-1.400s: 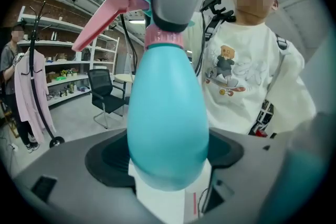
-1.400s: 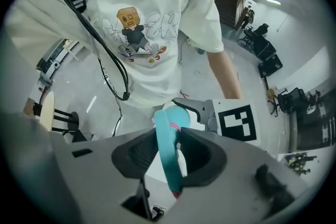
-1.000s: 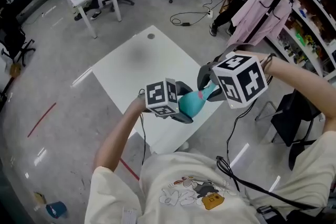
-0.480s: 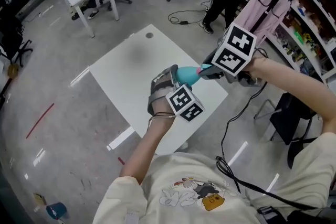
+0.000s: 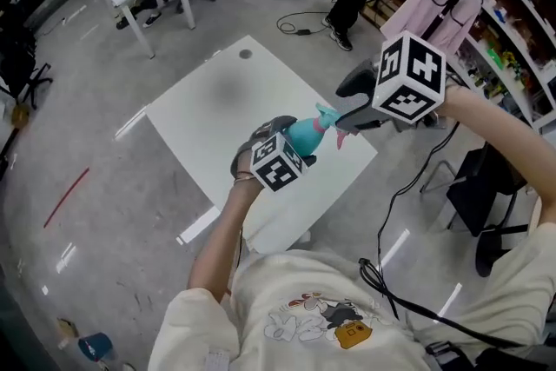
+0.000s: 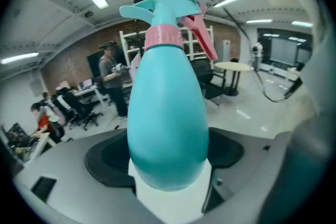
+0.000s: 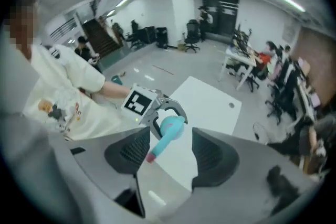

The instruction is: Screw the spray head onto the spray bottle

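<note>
The spray bottle [image 6: 168, 113] is held up above the near right part of the white table [image 5: 226, 100], well clear of its top. It is clamped round its broad teal belly by the left gripper [image 5: 288, 142], neck pointing away from the table's near edge. The spray head [image 6: 163, 10] is already seated on the neck, pink collar [image 6: 163, 36] down and pink trigger [image 6: 202, 39] hanging to one side. How far it has been turned cannot be told.

The right gripper [image 5: 347, 119] is poised over the table's right edge, just off the head. Its jaws are spread wide with nothing gripped between them. The step in hand is judged to be a fresh grip between turns of the screwing. Next, the head or collar must be closed on squarely and twisted, while the bottle is kept from turning.
</note>
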{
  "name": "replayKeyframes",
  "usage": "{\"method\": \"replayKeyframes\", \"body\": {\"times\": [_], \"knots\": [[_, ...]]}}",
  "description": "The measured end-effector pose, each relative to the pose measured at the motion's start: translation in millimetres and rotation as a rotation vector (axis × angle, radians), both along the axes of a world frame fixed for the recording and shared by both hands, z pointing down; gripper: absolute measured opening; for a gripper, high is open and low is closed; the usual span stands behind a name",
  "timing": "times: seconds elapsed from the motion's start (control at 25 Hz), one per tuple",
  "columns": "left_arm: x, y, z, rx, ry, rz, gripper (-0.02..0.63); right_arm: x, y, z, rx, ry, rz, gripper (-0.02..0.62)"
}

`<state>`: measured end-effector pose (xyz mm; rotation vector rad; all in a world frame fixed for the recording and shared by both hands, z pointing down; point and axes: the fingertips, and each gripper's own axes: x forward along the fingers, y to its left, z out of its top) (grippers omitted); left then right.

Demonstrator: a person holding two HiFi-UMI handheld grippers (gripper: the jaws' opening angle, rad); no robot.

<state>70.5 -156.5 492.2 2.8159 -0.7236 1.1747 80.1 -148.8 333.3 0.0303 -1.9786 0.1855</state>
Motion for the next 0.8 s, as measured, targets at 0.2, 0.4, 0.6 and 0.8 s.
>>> {"method": "replayKeyframes", "body": {"times": [0.2,0.4,0.6,0.8], "knots": [[9,70,-22,-0.179,0.226,0.559,0.405,0,29,-33,0.187,0.018,-0.508,0.24],[6,121,-51,-0.35,0.315,0.837,0.405,-18,71,-20,0.277,-0.001,-0.807,0.239],[7,151,-67,-0.432,0.312,0.984,0.405,-28,109,-9,0.206,0.006,-0.932,0.239],[11,146,-63,-0.391,0.265,0.975,0.405,-20,117,6,0.134,0.079,-0.992,0.236]]}}
